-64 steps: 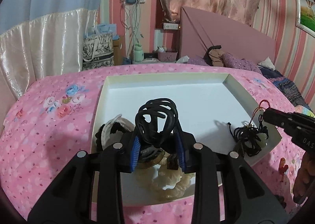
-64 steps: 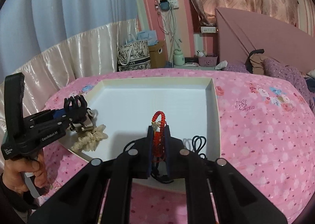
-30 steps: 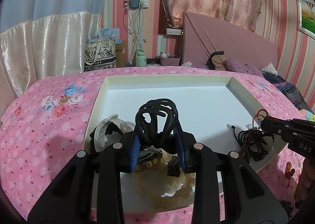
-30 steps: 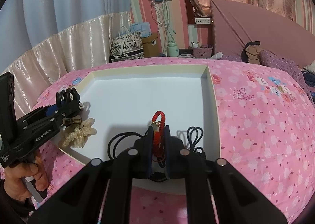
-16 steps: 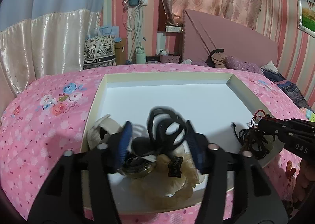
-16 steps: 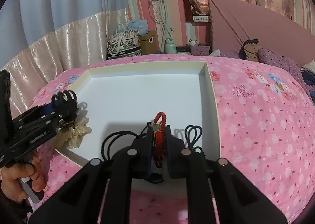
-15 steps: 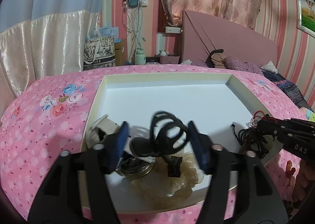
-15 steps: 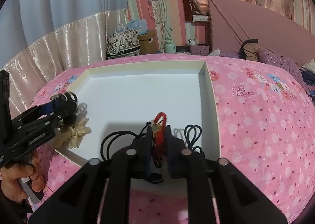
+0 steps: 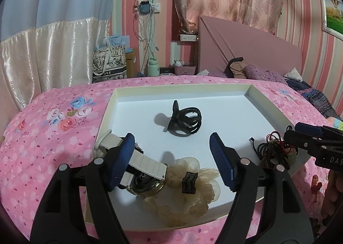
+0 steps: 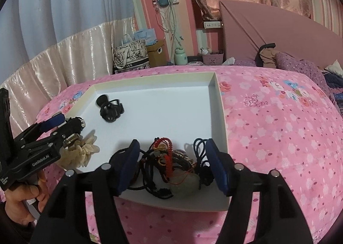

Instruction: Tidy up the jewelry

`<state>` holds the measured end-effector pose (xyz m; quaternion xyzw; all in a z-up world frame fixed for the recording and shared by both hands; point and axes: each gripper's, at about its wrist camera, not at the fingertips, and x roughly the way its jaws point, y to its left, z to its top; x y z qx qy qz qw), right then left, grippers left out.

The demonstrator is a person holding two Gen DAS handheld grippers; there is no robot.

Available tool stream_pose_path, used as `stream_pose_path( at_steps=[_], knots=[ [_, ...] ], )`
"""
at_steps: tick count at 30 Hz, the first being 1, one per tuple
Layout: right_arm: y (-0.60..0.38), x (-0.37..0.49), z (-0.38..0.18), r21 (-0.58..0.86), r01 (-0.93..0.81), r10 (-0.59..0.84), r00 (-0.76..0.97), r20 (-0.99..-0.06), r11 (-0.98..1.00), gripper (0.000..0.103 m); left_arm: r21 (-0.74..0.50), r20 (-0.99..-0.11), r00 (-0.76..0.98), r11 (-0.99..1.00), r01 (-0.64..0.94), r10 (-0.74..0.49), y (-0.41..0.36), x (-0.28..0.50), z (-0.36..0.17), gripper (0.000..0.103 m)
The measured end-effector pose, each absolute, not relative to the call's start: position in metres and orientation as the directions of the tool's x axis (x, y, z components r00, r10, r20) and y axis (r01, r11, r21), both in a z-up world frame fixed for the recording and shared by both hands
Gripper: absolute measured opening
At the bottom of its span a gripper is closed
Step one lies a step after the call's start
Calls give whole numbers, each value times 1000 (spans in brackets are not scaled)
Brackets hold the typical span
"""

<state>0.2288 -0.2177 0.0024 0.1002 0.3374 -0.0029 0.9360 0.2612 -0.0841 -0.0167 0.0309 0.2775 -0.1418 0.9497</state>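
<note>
Left wrist view: both grippers [image 9: 174, 159] [image 10: 171, 163] have just been opening — hair claw [image 9: 184, 121] and red bracelet [image 10: 164, 150] released in the tray [image 9: 182, 88]; next, pick another piece.

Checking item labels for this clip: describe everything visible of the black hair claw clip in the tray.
The black hair claw clip looks like glossy plastic, with curved looping teeth and a rounded grip end. It lies on its side on the bare white floor of the tray, alone, casting a shadow, touching neither jewelry nor jaws.

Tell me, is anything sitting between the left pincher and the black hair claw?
Nothing visible. The black plastic hair claw lies alone on the white tray floor, ahead of the open left gripper; the white-strapped watch and cream scrunchie lie nearer, below its fingers.
</note>
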Motion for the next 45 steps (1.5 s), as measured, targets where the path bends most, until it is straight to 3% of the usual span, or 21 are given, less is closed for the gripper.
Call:
stream_pose_path(
  at_steps=[42, 45],
  knots=[
    [-227, 225, 4, 195, 76, 65, 775, -629, 978, 64, -27, -520, 817, 961, 274, -248, -79, 259, -13, 81],
    [-226, 225, 4, 195, 80, 61, 778, -625, 978, 74, -28, -515, 819, 960, 278, -252, -77, 256, -13, 85]
  ],
)
